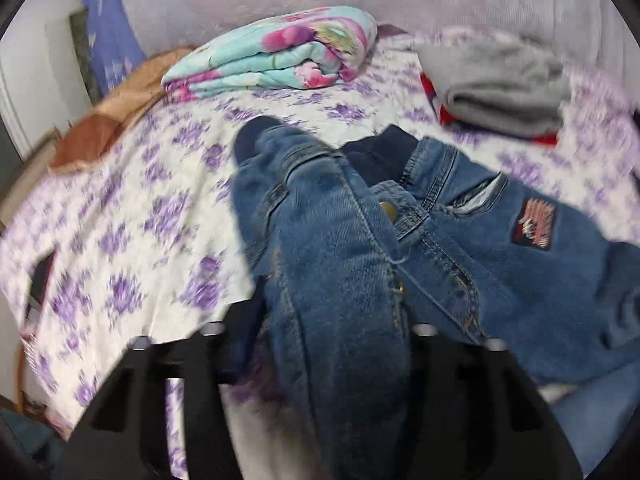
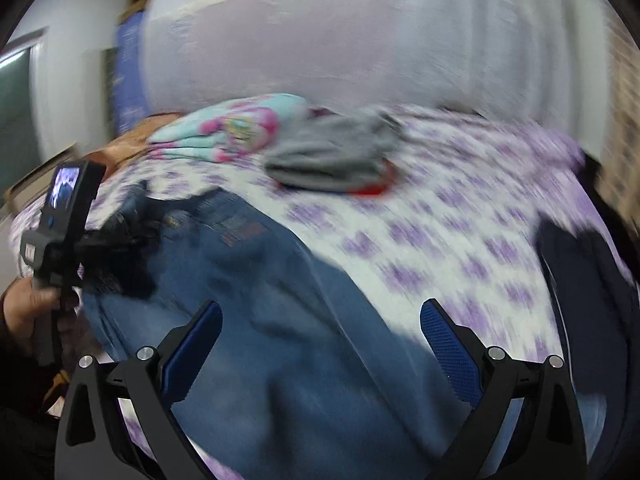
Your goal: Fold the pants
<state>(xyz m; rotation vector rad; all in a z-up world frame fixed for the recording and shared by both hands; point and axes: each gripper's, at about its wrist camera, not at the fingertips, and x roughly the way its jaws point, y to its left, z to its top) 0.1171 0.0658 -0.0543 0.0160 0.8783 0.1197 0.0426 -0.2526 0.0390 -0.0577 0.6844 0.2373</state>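
Denim, thick and stiff-seamed, fills my left claw (image 1: 336,344): a bunched ridge of the jeans (image 1: 360,240) runs straight out between its black arms, so I read that claw as clenched on the fabric, though the fingertips themselves are buried under the cloth. From that claw the jeans lie ahead and to the right, waistband end farthest out, with the dark ribbed lining showing at the top, a brass button in the middle fold and a red-and-black sewn patch (image 1: 535,222) on the right panel.

Going on to the right, the long axis matters most: in the right wrist view the jeans (image 2: 280,340) run from the far left, where my left claw (image 2: 132,252) has them, down toward the near edge of the bed and under my right claw (image 2: 322,344). That claw is released, its blue textured pads (image 2: 450,354) spread wide with the denim below and between them, and I cannot tell whether they touch it. I judge the right claw the nearer one to the free leg end, so the next pinch falls to it.

Beneath everything is the bed's sheet (image 1: 132,216), white cotton with purple flowers. Toward the far edge sit a folded floral quilt (image 1: 276,56) at the left and a soft grey folded garment (image 1: 504,88) at the right, well apart from the jeans.
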